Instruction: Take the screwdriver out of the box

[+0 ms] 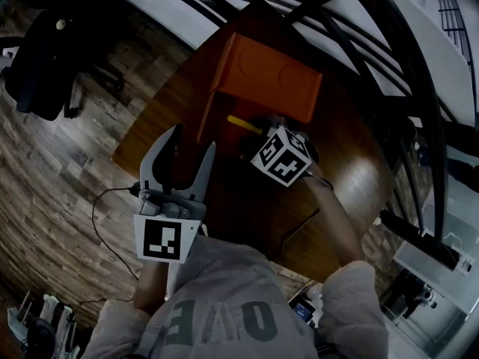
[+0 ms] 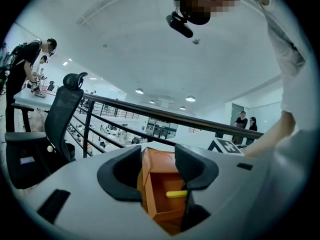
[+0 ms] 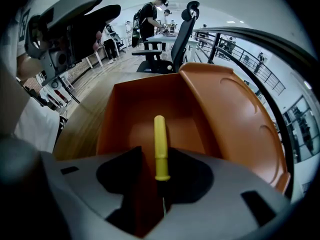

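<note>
Loosely between right tongs point(image 3: 156, 153): screwdriver point(image 3: 159, 134) inside box point(image 3: 117, 109).

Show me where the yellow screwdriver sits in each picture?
Head view: screwdriver centre, inside the box, above-left of the marker cube.
Left gripper view: screwdriver low centre, beyond the jaws.
Right gripper view: screwdriver centre, between the jaws.
Shared landmark: the orange box.

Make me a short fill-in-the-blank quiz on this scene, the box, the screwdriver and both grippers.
The screwdriver has a ___ handle. It lies in the box, whose lid is ___. The jaws of the right gripper stand on either side of the ___. The left gripper holds ___.
Missing words: yellow; open; screwdriver; nothing.
</note>
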